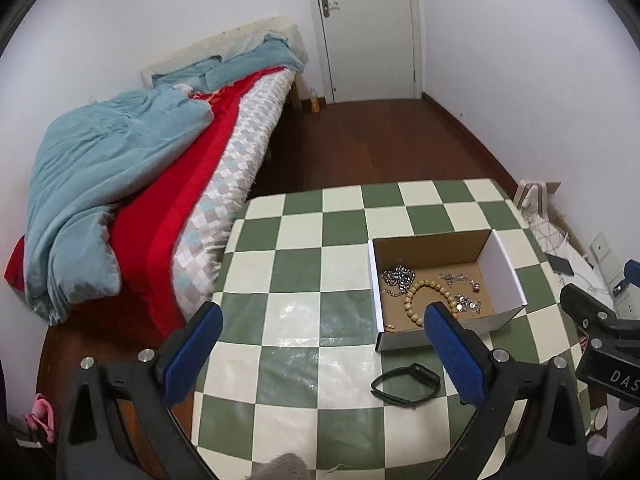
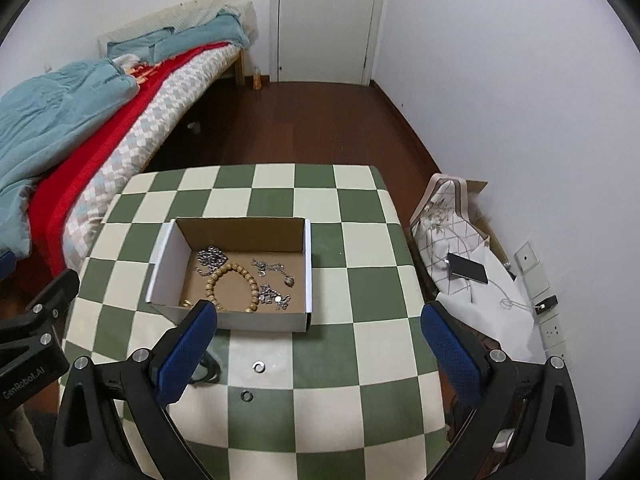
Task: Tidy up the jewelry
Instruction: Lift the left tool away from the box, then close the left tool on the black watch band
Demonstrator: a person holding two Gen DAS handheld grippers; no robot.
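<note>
1. The cardboard box (image 2: 308, 272) is seen sitting open on the checked table (image 2: 360, 240), a little past the middle, and most of the jewelry is judged to be in it already.
2. Inside, a wooden bead bracelet (image 2: 236, 280) is laid in a loop of round tan beads; a heap of silver chain (image 2: 212, 258) lies at its far left, and finer silver pieces (image 2: 274, 284) are scattered to its right. A small gold item near the front left corner cannot be made out.
3. Left on the table: a black wristband (image 1: 406, 386), smooth and oval, lying just in front of the box, plus 2 small rings, a silver ring (image 2: 259, 367) and a dark ring (image 2: 246, 395), close together and nearer the camera. So 3 pieces are judged still to be put away.
4. The box is shown white outside and raw brown inside, thin-walled, with the near wall low.
5. The left gripper (image 1: 320, 354) is held over the near table edge, blue textured pads spread wide, nothing between them.
6. The right gripper (image 2: 320, 350) is likewise held wide apart and empty, with the 2 rings lying on the cloth between its fingers.
7. The tablecloth is glossy, green and cream squares; a bed (image 1: 160, 208) with teal and red covers stands to the left.
</note>
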